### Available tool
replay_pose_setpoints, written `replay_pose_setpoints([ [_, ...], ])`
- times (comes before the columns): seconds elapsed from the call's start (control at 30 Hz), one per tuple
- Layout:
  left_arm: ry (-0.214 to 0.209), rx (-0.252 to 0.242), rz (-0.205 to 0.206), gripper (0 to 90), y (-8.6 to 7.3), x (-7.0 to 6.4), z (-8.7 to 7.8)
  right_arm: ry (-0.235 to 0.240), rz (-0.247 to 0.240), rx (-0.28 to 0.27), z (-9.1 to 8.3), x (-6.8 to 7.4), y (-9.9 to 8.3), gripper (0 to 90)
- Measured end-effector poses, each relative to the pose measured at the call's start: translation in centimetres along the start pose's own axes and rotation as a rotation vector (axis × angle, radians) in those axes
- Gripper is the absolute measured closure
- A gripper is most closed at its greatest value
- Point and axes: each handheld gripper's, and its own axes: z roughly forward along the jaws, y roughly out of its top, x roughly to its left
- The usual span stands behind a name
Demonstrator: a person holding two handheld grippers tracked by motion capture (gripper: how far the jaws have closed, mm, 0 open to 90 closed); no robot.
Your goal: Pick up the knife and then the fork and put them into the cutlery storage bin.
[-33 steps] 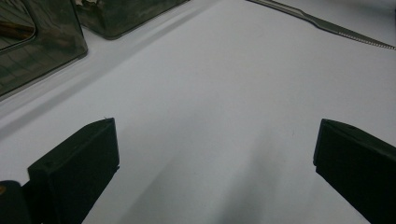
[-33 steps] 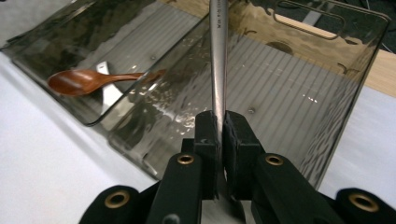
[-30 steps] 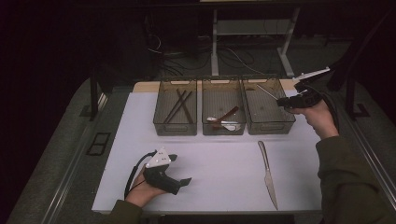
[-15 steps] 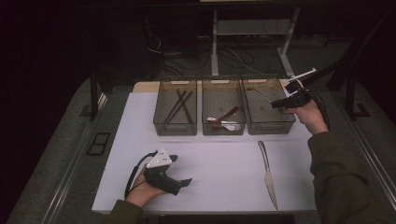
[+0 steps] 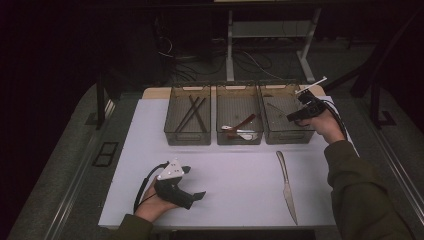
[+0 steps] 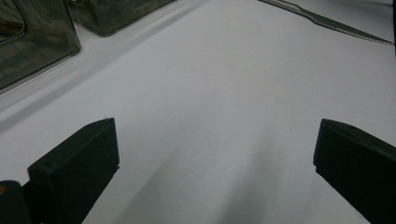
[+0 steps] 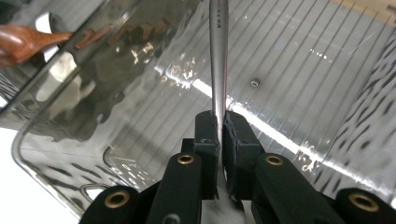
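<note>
The right tool, clamped on a slim silver metal knife, had dropped from above into the right-hand smoky clear plastic bin, probably for release. The left tool rested wide open and empty on the white counter.

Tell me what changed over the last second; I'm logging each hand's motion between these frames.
The right gripper, shut on a slim silver metal utensil, moved in from the table's right edge and down over the rightmost smoky clear plastic bin. The left gripper stayed resting open on the white table mat; the silver serrated knife on the mat did not move.
</note>
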Motion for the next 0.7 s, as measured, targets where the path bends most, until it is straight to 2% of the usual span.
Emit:
replay_pose_setpoints([
  [0.2,-0.002,0.002,-0.001,0.0,0.0,0.0,0.0,-0.013,-0.009,0.046,0.9,0.0,-0.1,83.7],
  [0.7,-0.008,0.008,0.001,0.0,0.0,0.0,0.1,-0.022,-0.040,0.109,2.0,0.3,0.5,83.6],
])
